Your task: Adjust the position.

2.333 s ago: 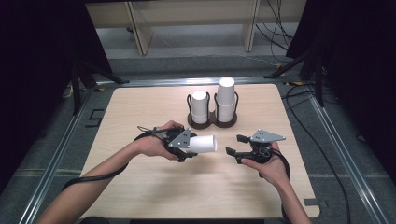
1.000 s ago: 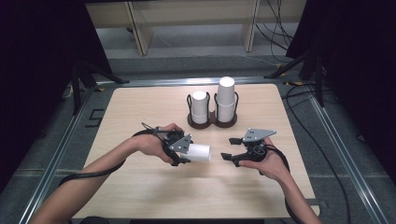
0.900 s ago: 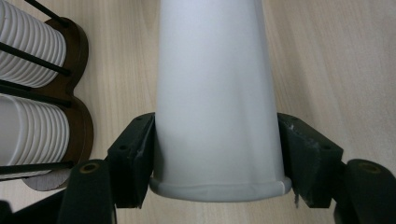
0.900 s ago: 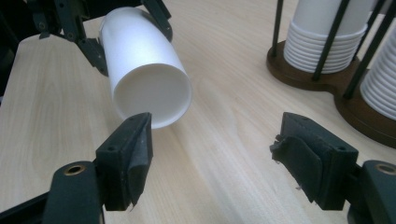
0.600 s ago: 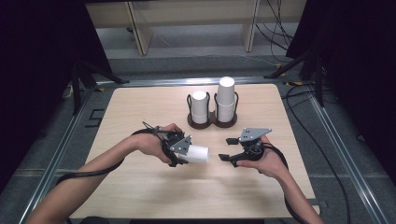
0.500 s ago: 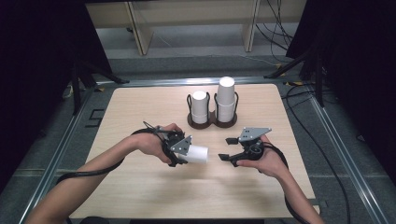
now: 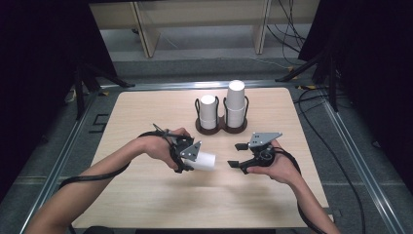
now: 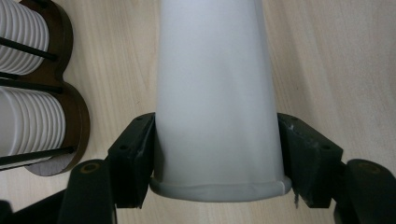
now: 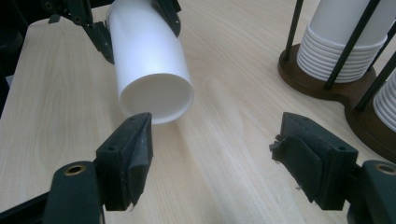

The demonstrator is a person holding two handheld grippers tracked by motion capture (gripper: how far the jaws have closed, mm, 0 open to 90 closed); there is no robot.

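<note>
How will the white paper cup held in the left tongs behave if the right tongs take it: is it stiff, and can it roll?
The cup is probably light and soft: its rim looks slightly wavy where the left tongs press it. Squeezed harder, it may dent. Being round and tapered, it would likely roll in a curve if laid on the table.

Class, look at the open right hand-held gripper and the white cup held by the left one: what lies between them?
Nothing: the high view shows bare table between the right hand-held gripper and the cup.
</note>
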